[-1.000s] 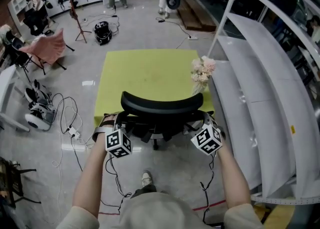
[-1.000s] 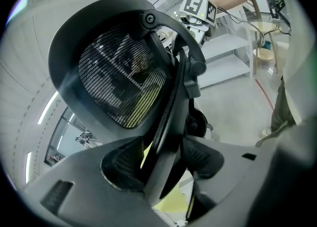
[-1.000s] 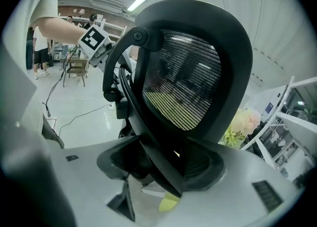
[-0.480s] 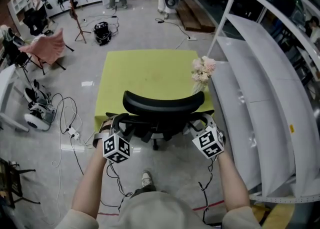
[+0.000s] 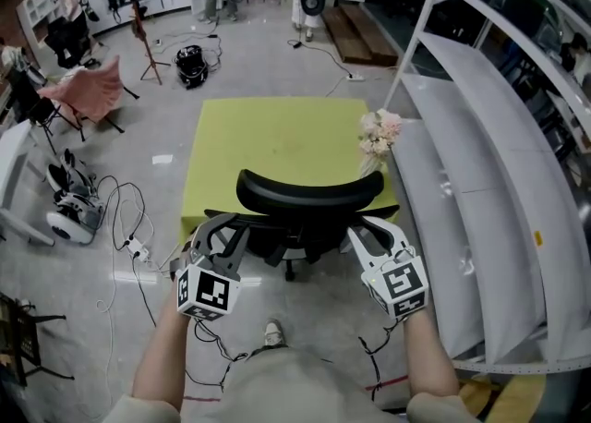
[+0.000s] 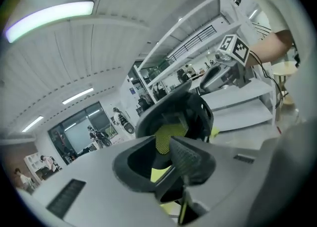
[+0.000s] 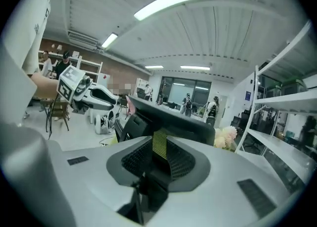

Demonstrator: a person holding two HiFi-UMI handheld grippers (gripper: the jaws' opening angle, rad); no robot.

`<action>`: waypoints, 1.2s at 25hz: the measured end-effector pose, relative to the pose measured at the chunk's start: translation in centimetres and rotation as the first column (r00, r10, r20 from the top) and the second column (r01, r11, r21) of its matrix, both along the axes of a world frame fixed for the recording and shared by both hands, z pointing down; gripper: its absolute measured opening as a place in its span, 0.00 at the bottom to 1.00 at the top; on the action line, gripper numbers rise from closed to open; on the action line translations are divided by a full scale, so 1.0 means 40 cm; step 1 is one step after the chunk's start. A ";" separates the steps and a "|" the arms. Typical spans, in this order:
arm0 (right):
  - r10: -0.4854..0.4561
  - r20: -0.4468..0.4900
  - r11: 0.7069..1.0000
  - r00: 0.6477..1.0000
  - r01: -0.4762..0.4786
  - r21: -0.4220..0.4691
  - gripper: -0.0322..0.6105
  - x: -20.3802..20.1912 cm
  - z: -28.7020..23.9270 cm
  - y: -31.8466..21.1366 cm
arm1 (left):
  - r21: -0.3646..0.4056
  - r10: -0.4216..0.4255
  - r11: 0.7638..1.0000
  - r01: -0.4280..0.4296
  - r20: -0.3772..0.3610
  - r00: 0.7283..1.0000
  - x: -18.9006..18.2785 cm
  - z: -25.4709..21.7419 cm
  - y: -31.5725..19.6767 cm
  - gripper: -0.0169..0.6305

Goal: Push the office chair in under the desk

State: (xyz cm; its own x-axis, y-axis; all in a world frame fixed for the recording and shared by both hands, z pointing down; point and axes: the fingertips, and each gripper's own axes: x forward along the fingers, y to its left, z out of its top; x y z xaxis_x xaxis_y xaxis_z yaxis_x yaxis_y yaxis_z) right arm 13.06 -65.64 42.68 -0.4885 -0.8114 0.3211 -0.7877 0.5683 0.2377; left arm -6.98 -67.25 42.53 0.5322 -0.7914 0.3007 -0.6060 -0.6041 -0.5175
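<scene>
The black office chair (image 5: 309, 198) stands with its backrest towards me at the near edge of the yellow-green desk (image 5: 277, 139), its seat partly under the top. My left gripper (image 5: 224, 225) hovers just behind the chair's left side and my right gripper (image 5: 369, 227) just behind its right side, neither touching it. Both sets of jaws are closing with nothing between them. In the left gripper view the chair (image 6: 173, 109) shows through the narrow gap of my left gripper (image 6: 166, 144). The right gripper view shows my right gripper (image 7: 159, 146) the same way, with the backrest (image 7: 168, 117) beyond.
White curved shelving (image 5: 480, 153) runs along the right, close to the desk. A bunch of pale flowers (image 5: 379, 130) stands at the desk's right edge. Cables and a power strip (image 5: 129, 241) lie on the floor at left. My foot (image 5: 270, 329) is behind the chair.
Both grippers have drawn back from the chair's sides towards me, and their jaws have narrowed. The chair has shifted slightly to the right.
</scene>
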 end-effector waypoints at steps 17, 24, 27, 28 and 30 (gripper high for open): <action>0.050 0.307 0.981 0.950 -0.104 0.163 0.07 -0.111 -0.301 0.116 | 0.243 0.126 0.966 -0.087 -0.152 0.980 -0.017 -0.281 0.081 0.07; -0.006 0.327 0.974 0.945 -0.068 0.216 0.06 -0.131 -0.393 0.166 | 0.274 0.121 0.959 -0.073 -0.163 0.979 -0.010 -0.347 0.122 0.04; -0.045 0.318 0.976 0.947 -0.027 0.218 0.06 -0.141 -0.399 0.184 | 0.260 0.126 0.963 -0.075 -0.184 0.975 -0.001 -0.364 0.146 0.04; -0.053 0.315 0.976 0.948 -0.018 0.218 0.06 -0.143 -0.398 0.188 | 0.252 0.130 0.964 -0.080 -0.190 0.973 0.003 -0.369 0.154 0.04; -0.061 0.307 0.977 0.950 -0.007 0.214 0.06 -0.144 -0.391 0.191 | 0.241 0.135 0.967 -0.085 -0.203 0.970 0.013 -0.377 0.170 0.04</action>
